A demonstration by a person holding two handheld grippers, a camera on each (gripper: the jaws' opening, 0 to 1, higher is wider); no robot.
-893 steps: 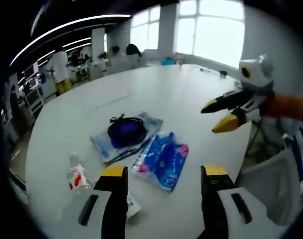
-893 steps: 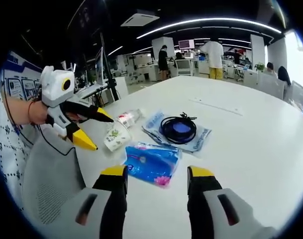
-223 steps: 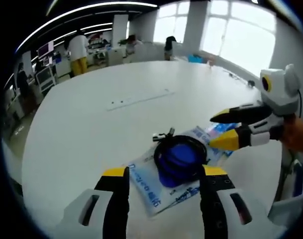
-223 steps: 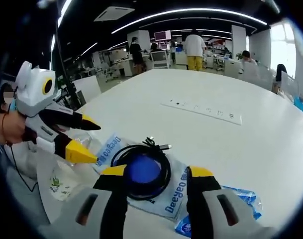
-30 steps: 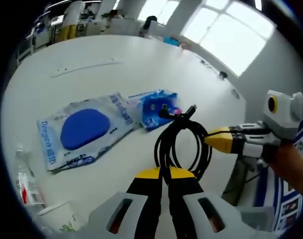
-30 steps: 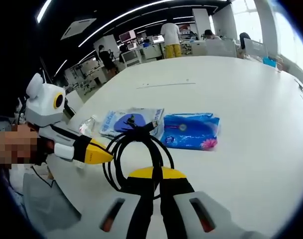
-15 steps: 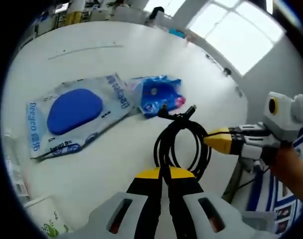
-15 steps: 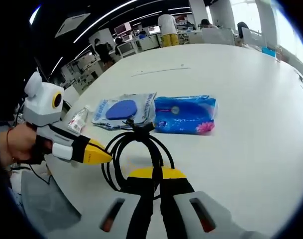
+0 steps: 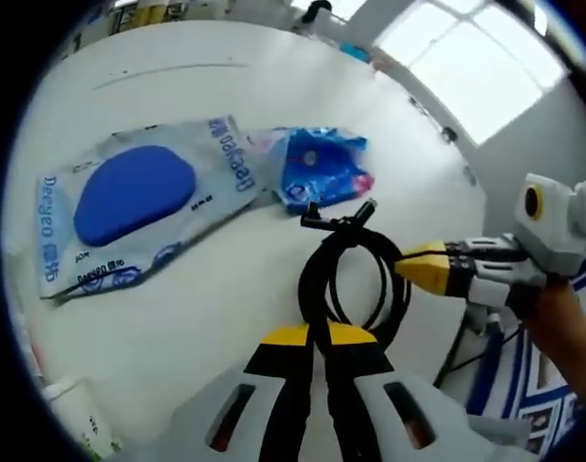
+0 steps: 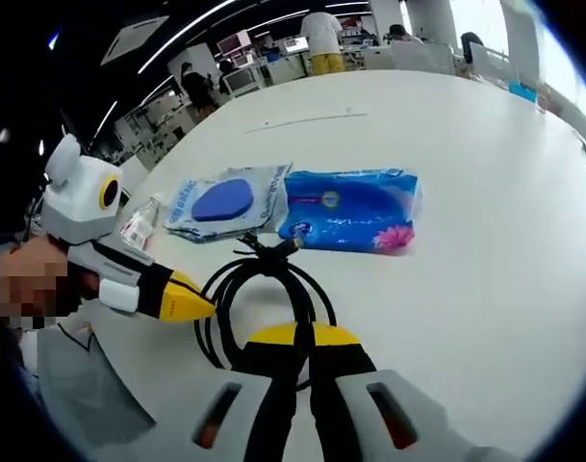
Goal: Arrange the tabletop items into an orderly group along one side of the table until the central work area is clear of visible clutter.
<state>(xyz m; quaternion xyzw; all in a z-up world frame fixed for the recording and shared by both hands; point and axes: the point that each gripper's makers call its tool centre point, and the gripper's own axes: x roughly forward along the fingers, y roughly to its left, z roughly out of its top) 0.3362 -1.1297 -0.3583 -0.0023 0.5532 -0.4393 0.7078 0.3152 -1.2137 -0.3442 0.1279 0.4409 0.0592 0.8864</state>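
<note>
Both grippers, left and right, are pinching the coiled cable, now lowering it nearer the table beside the blue packets; placement seems imminent.

White round table bearing a blue-printed pouch at ten o'clock, blue tissue pack touching it, small bottle at nine.

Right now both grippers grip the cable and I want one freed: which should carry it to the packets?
Left, probably. Both the left gripper and the right gripper are shut on the cable, but the grey packet and the cup lie on the left's side.
</note>
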